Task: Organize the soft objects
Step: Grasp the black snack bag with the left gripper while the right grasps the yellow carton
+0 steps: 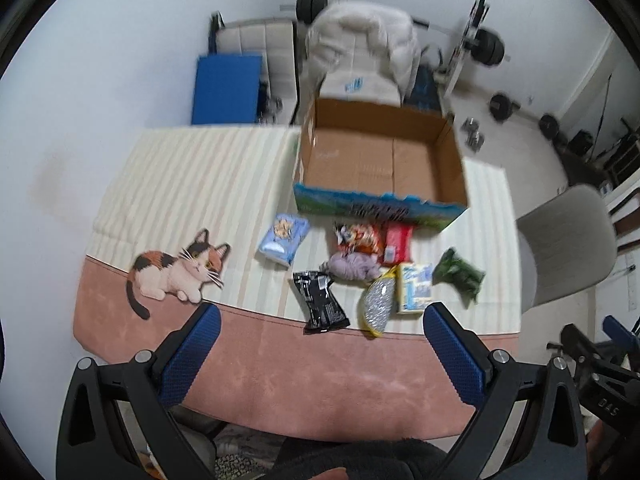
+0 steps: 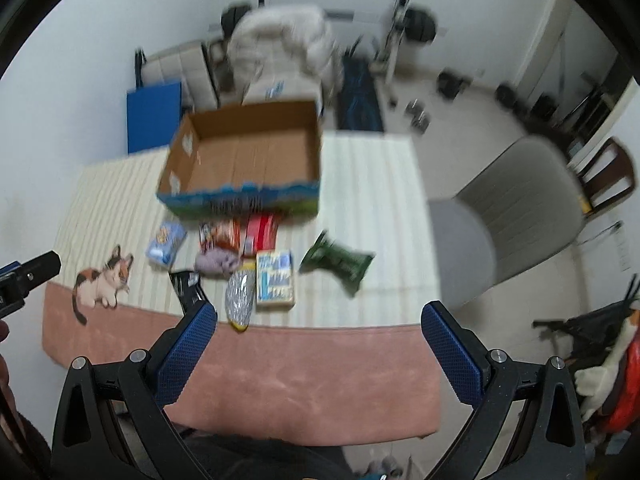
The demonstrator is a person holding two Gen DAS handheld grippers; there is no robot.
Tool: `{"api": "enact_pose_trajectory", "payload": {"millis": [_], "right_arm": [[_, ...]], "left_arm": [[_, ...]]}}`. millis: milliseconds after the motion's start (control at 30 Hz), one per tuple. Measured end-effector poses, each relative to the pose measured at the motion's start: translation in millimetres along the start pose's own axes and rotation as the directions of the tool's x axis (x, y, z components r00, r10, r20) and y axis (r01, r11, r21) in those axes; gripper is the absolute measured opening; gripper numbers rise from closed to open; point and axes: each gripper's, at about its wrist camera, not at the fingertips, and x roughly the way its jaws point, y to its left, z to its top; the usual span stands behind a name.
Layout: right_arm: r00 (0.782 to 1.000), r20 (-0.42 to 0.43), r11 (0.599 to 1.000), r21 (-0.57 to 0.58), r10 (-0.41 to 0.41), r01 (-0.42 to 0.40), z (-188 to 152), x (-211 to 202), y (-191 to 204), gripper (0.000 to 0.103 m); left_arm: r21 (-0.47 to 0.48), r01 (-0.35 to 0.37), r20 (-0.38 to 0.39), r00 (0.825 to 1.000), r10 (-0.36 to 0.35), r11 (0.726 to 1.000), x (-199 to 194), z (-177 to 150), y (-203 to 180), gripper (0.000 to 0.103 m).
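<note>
We hold both grippers high above the mat, the left gripper (image 1: 320, 320) and right gripper (image 2: 318, 320) each with jaws spread wide and empty. The soft packets sit clustered mid-frame, just below the open cardboard box (image 1: 380, 160): a black pouch (image 1: 320, 300), a purple bundle (image 1: 354, 266), a green packet (image 1: 460, 276). We judge it best to start at the cluster's edge, descend squarely over one packet, and pinch its middle so it doesn't sag.

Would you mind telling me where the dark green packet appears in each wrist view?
Left wrist: dark green packet lies right of centre, rightmost of the items.
Right wrist: it lies near centre.
Shared landmark: the cardboard box behind it.
</note>
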Motion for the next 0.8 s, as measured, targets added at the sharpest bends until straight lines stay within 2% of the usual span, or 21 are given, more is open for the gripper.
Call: {"api": "enact_pose_trajectory", "payload": {"millis": [133, 200, 400, 567, 633, 800], "right_arm": [[0.991, -0.128, 0.999, -0.012, 0.041, -0.043, 8, 99, 8, 0.103], [0.98, -0.185, 0.998, -0.009, 0.067, -0.069, 13, 147, 13, 0.103], [0.938, -0.337, 0.996, 0.002, 0.086, -0.091, 21, 275, 38, 0.101], [0.9, -0.424, 0.995, 0.03, 0.097, -0.093, 13, 332, 51, 0.094], [0.888, -0.45, 0.995, 0.037, 0.098, -0.091, 7, 348, 54, 0.093], [0.872, -0.477, 0.994, 0.042, 0.111, -0.104, -4, 367, 64, 0.087]], "left_arm": [[-0.01, -0.015, -0.137, 0.991, 0.014, 1.0, 75, 8, 2, 0.103], [-0.027, -0.014, -0.199, 0.98, 0.009, 1.0, 114, 10, 5, 0.103], [-0.069, -0.037, -0.366, 0.931, 0.009, 0.997, 217, 10, 14, 0.102], [-0.151, -0.037, -0.478, 0.878, -0.04, 0.988, 284, -2, 26, 0.1], [-0.167, -0.035, -0.51, 0.859, -0.056, 0.985, 304, -10, 29, 0.095], [-0.169, -0.037, -0.551, 0.832, -0.064, 0.985, 336, -27, 29, 0.087]]}}
